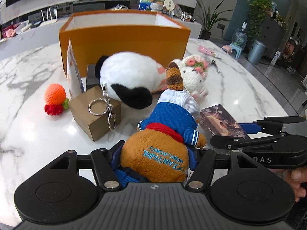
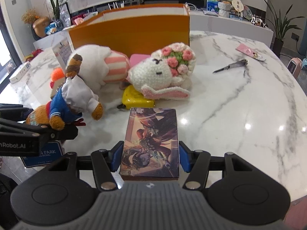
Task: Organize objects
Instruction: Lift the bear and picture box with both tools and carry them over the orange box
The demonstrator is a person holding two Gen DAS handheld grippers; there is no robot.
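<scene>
A brown plush animal (image 1: pixel 167 118) in a blue-and-white sailor suit, with "OCEAN PARK" stitched on it, sits between the pads of my left gripper (image 1: pixel 155 153), which is shut on it just above the marble table (image 1: pixel 38 126). In the right wrist view the same plush (image 2: pixel 73 99) hangs at the left with its blue tag below. My right gripper (image 2: pixel 150 151) is shut on the near end of a flat illustrated box (image 2: pixel 153 126). A large open orange box (image 1: pixel 122 38) stands at the back.
A white-and-black plush (image 1: pixel 126 72) with key rings leans on a small cardboard box (image 1: pixel 96 115). Beside them lie a crochet orange (image 1: pixel 54 94), a crochet bunny (image 2: pixel 165 71) on a yellow item (image 2: pixel 136 97), metal clippers (image 2: pixel 232 66) and a pink card (image 2: pixel 249 51).
</scene>
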